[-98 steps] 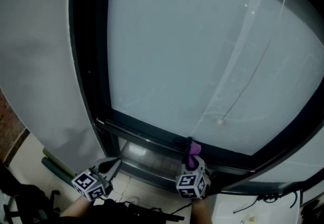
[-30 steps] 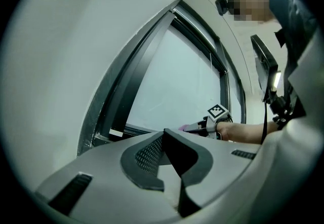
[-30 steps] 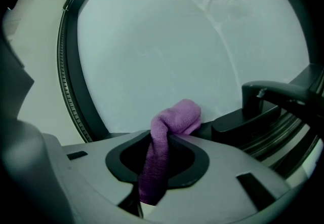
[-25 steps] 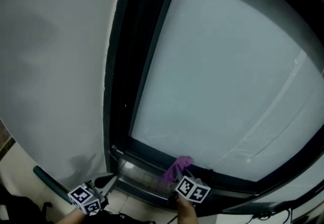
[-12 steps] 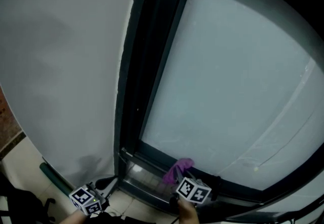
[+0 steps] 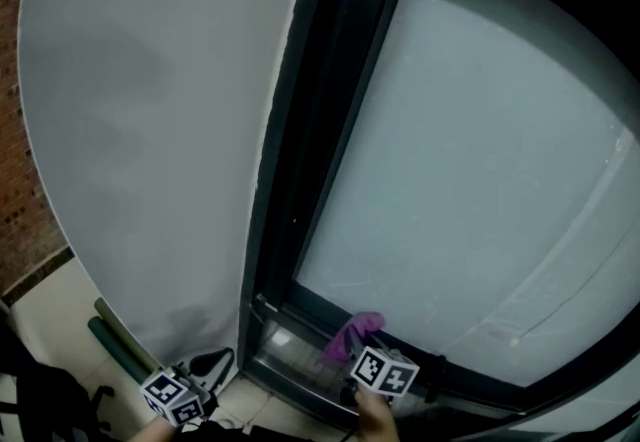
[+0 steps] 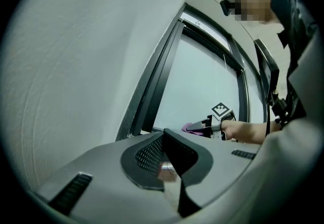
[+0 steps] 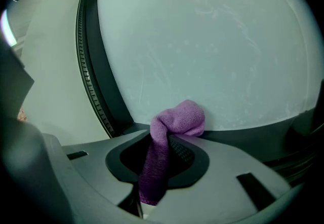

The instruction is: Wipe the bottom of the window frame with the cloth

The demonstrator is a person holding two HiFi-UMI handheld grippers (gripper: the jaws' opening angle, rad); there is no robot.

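At about seven o'clock in the head view, nearest the person, the left gripper [image 6: 213, 367] hangs low beside the pale wall [image 6: 150, 130], its jaws closed together on nothing. Toward six o'clock the right gripper [image 8: 169, 137] has its jaws clamped on a purple cloth [image 8: 178, 118]. The cloth's bunched end sits on the bottom rail of the window frame [image 8: 253, 134], near the frame's left corner, and seems to press against the frosted glass [image 8: 202, 40] beyond.
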